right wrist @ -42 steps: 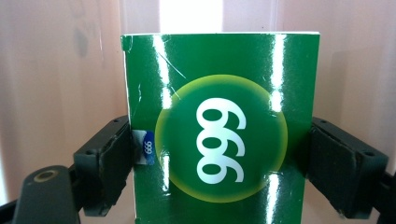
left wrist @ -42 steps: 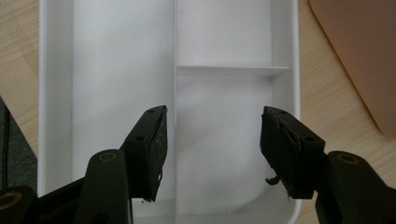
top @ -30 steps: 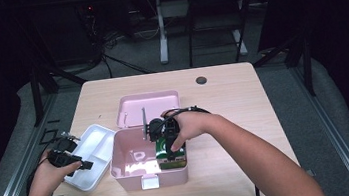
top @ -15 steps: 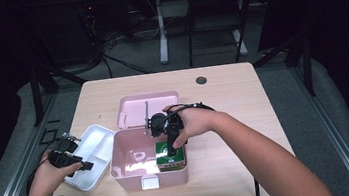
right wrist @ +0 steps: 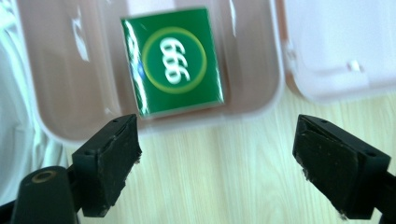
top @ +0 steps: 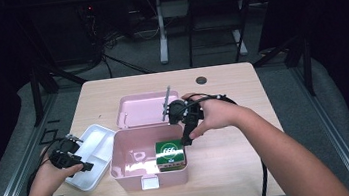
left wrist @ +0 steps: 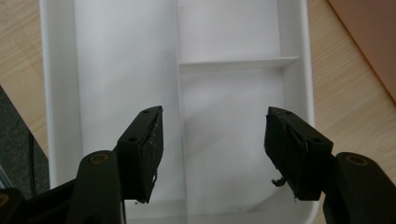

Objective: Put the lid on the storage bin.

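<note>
Green box sits in pink case, both my grippers empty.
Right gripper spread wide above case edge; left gripper spread over white tray.

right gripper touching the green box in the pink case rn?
Apart. The right gripper view shows the right gripper open over bare table, with the green box lying beyond its jaws inside the pink case.

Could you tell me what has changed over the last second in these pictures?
The right gripper has let go of the green box, left lying in the pink case, and has lifted away toward the table's right, jaws open. The left gripper stays open over the white tray; the case and tray have not moved.
</note>
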### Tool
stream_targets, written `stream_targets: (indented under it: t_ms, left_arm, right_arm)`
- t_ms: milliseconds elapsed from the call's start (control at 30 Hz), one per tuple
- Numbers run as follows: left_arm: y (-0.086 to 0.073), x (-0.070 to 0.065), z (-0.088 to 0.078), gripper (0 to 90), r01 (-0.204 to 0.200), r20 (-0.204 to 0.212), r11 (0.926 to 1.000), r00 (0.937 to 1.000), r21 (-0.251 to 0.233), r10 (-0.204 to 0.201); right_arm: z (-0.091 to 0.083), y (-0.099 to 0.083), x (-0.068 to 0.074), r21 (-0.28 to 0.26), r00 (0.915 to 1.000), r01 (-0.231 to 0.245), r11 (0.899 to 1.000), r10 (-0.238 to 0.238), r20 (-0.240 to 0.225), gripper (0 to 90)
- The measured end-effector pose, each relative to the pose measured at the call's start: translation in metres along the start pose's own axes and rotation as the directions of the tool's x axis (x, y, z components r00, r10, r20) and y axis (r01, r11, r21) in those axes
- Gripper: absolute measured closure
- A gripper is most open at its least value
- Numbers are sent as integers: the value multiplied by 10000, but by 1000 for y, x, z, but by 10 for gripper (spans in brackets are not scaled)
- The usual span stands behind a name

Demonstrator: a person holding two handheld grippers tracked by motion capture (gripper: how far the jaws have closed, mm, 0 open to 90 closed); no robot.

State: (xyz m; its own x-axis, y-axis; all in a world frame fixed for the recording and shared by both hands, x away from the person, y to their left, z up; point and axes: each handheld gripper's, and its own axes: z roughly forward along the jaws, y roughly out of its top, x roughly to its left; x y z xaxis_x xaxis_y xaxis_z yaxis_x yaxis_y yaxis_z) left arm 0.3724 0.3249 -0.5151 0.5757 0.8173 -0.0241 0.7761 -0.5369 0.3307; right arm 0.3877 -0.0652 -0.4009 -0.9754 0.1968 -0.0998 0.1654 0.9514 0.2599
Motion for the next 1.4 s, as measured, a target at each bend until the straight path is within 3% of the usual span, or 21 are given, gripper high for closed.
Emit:
stream_targets:
  t_ms: [133,267,433,633,667,833,900,1000,1100,1200,1233,1300,1400]
  left_arm:
    - [-1,4,-3,383,408,40,9991,9992,-130,-407]
    - [-2,8,-6,406,473,-49,9984,9989,-323,-475]
    - [0,10,-6,444,528,-501,9979,9972,-384,-547]
    - [6,10,-6,446,213,-628,9992,9978,-342,-234]
    - [7,10,-6,445,168,-672,9994,9976,-292,-187]
    - [9,12,-5,473,176,-618,9998,9979,-15,-176]
    - [10,13,-5,473,234,-606,9997,9979,-99,-239]
    - [13,12,-8,492,225,-554,9993,9982,-285,-240]
    - [17,11,-9,561,117,-369,9998,9992,-185,-124]
    - [21,9,-7,622,57,-337,10000,9994,48,-55]
    - [23,9,-5,636,69,-300,9999,9995,150,-64]
    - [27,9,-2,659,34,-291,9986,9996,537,-18]
    - [32,8,4,686,19,-299,9959,9996,903,8]
  right_arm:
    - [-5,-19,-5,-22,9993,-309,9995,309,217,144]
    - [-1,-41,-10,-159,9939,-1019,9947,1024,398,146]
    - [12,-67,-17,-379,9736,-2201,9747,2219,527,176]
    - [25,-92,-27,-836,9304,-3525,9321,3587,757,237]
    - [27,-97,-27,-1038,9192,-3795,9193,3875,705,239]
    - [41,-116,-23,-1538,8811,-4400,8847,4585,1163,259]
    - [47,-122,-20,-1641,8774,-4446,8806,4650,1181,269]
    - [54,-132,-14,-2165,8582,-4843,8477,5084,709,274]
    - [56,-139,-8,-2697,8270,-5256,8068,5589,604,270]
    - [59,-146,-3,-2987,8031,-5575,7746,5943,421,262]
    - [60,-147,-1,-2992,7909,-5755,7611,6110,332,262]
    - [62,-151,0,-3005,7782,-5869,7519,6263,472,266]
    - [63,-156,2,-3141,7720,-5866,7465,6326,618,272]
